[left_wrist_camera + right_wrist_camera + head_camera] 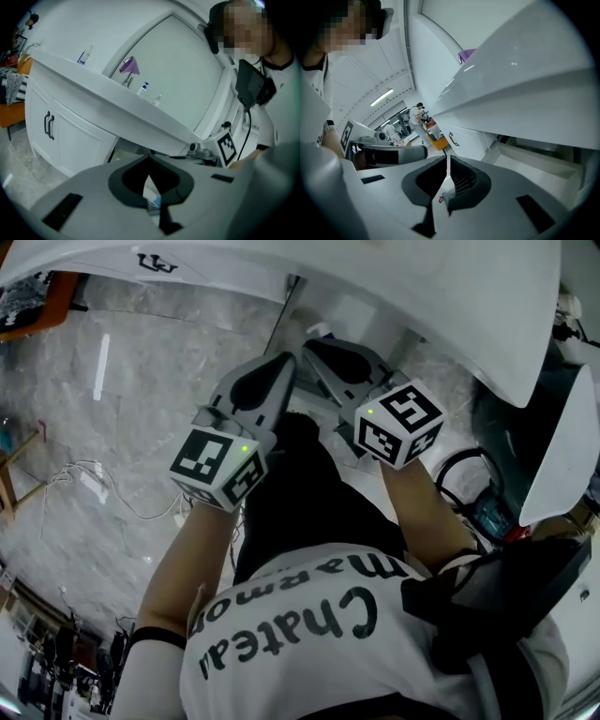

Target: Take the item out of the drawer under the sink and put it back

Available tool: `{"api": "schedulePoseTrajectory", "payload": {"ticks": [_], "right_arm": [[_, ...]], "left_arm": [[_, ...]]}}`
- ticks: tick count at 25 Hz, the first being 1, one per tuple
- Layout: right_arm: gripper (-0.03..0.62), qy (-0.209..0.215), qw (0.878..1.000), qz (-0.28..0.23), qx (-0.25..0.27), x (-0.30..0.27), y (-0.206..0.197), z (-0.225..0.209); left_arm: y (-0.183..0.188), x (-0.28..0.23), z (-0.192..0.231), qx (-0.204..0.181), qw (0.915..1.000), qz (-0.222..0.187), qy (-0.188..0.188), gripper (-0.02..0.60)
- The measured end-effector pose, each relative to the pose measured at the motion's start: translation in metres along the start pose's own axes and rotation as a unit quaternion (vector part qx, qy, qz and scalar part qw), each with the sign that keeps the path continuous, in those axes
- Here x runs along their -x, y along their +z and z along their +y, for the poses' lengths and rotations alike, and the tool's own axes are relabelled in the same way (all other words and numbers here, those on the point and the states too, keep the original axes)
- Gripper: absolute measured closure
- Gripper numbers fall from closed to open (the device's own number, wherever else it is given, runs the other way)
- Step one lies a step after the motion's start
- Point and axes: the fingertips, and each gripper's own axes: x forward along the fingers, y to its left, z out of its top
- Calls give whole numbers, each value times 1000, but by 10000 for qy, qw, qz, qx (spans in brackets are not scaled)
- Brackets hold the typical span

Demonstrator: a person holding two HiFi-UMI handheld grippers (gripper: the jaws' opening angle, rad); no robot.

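My left gripper (150, 161) and right gripper (446, 161) reach forward side by side, right jaws together, left apparently likewise.

The curved white vanity countertop (450, 296) overhangs the left gripper (286, 360) and the right gripper (314, 345), which sit side by side. A small white bottle (144, 89) stands on it. Below, white cabinet doors with dark handles (49, 125) lie left of the open white drawer (543, 161).

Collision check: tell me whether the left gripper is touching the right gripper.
Apart. The left gripper and right gripper show a strip of floor between them in the right gripper view.
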Motion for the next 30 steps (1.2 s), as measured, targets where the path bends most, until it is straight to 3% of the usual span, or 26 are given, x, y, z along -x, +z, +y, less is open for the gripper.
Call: {"api": "schedulePoseTrajectory", "payload": {"ticks": [5,6,8,14,24,30], "right_arm": [[576,-545,9975,398,214,-2,-19,-34],[563,-647,9962,507,289,-2,-24,-41],[471,-817,9925,794,451,-5,-35,-52],[418,-1338,9695,1779,1023,-18,-71,-83],[416,-1813,9486,2589,136,-39,-108,-116],[464,-2291,9232,3081,158,-45,-117,-128]], "left_arm": [[0,10,4,28,10000,-25,13,577],[0,12,6,36,10000,-34,30,577],[0,18,12,104,9999,-40,82,577],[-8,25,18,254,9996,54,116,577],[-6,39,22,257,9995,82,163,577],[3,54,32,279,9991,-17,330,577]]}}
